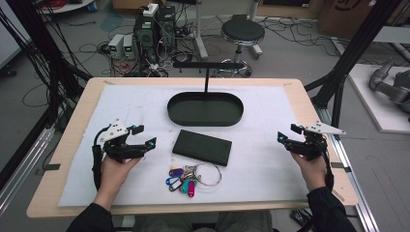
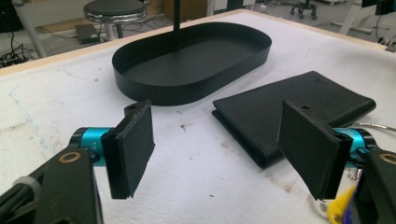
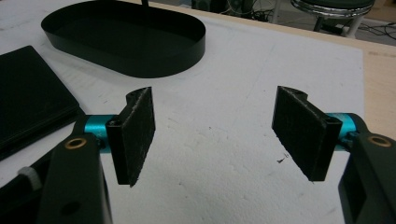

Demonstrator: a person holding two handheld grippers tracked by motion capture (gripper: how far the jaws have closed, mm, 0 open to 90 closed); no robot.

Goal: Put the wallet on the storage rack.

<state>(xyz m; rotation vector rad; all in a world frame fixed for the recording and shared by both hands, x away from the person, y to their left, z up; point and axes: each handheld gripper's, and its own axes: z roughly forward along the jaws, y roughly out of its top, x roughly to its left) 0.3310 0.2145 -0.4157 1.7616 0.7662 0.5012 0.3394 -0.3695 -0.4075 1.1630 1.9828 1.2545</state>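
1. We saw the left gripper [image 1: 143, 136] at the lower left of the high view, jaws wide apart and nothing between them, held just over the white mat [image 1: 270, 159].
2. The right gripper [image 1: 288, 133] sat at the right edge of the mat, jaws likewise spread and empty.
3. The black wallet [image 1: 202, 147] lay flat at frame centre, between the two grippers and apart from both.
4. The key bunch [image 1: 188, 179] with coloured tags lay just below the wallet, toward the lower centre.
5. The oval black tray [image 1: 205, 109] stood above the wallet, upper centre of the bench [image 1: 72, 140].
6. In the left gripper view, the wallet [image 2: 299, 116] lay behind the right-hand jaw.
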